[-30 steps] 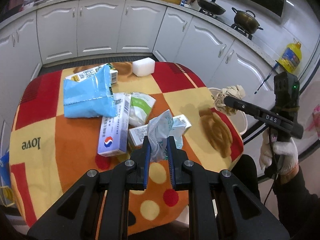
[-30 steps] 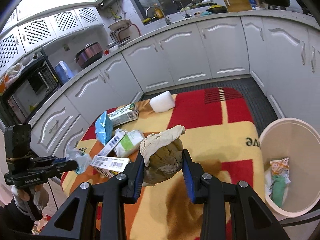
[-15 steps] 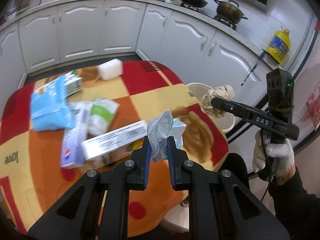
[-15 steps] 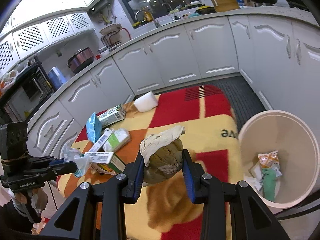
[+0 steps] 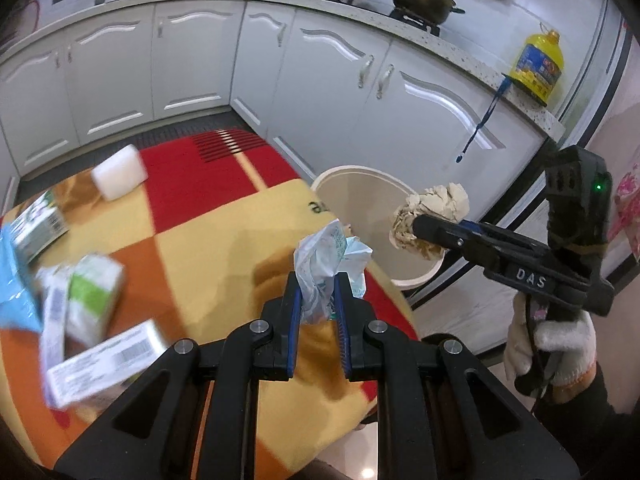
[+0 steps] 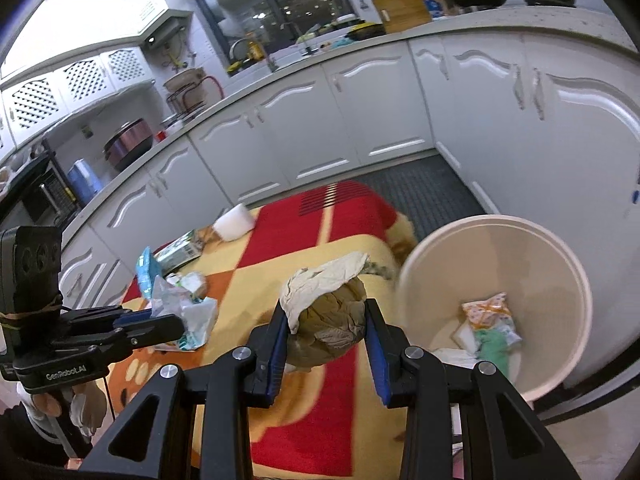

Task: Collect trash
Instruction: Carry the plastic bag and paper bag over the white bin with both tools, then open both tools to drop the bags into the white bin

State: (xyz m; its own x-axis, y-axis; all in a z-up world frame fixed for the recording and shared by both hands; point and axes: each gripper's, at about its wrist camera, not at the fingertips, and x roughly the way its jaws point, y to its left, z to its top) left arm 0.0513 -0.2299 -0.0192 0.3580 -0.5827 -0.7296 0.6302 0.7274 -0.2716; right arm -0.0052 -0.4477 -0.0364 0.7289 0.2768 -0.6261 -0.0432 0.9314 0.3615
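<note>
My left gripper is shut on a crumpled white-and-teal plastic wrapper, held above the table's right edge; the same wrapper shows in the right wrist view. My right gripper is shut on a brown and white crumpled paper ball. In the left wrist view that paper ball hangs over the rim of the cream trash bin. The bin stands on the floor beside the table and holds several wrappers.
The table under a red, yellow and orange cloth carries several cartons, a blue packet and a white sponge. White kitchen cabinets curve around behind. A gloved hand grips the right tool.
Both grippers have swung right towards the bin with their loads. The bin has come fully into the left wrist view, and the paper ball now hangs over its rim.
</note>
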